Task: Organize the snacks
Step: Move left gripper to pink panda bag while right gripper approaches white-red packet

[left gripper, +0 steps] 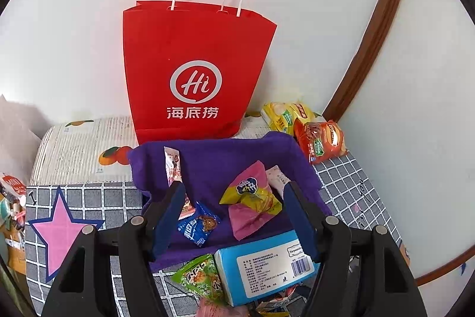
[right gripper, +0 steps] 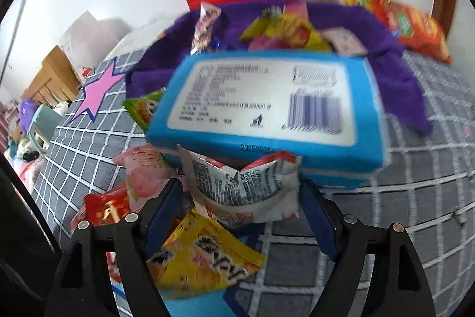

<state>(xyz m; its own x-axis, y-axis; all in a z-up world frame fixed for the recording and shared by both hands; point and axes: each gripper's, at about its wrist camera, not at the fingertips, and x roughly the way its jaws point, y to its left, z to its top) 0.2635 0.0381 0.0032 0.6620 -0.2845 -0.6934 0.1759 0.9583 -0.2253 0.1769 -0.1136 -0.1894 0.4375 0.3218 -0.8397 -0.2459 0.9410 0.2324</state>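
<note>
The bed (left gripper: pixel 77 198), under a grey grid-check cover with a pink star (left gripper: pixel 58 230), stands against a white wall. A red paper bag (left gripper: pixel 190 67) stands upright against that wall, just behind the purple cloth bin (left gripper: pixel 213 156). The landmark is this bin. Just in front of it lies a blue tissue pack (right gripper: pixel 267 106), label up, long axis running left to right. Right of the bin, an orange snack bag (left gripper: pixel 322 143) and a yellow one (left gripper: pixel 285 115) lie near the wall.

The left tool (left gripper: pixel 234 216) hangs over the bin with its jaws about half open and nothing between them; beneath lie a pink-and-yellow packet (left gripper: pixel 252 198) and a small blue packet (left gripper: pixel 197 225). The right tool (right gripper: pixel 240 213), in front of the tissue pack, stands half open around a crumpled white wrapper (right gripper: pixel 246 189); the pads do not press it. A yellow packet (right gripper: pixel 204 257) lies below.
</note>
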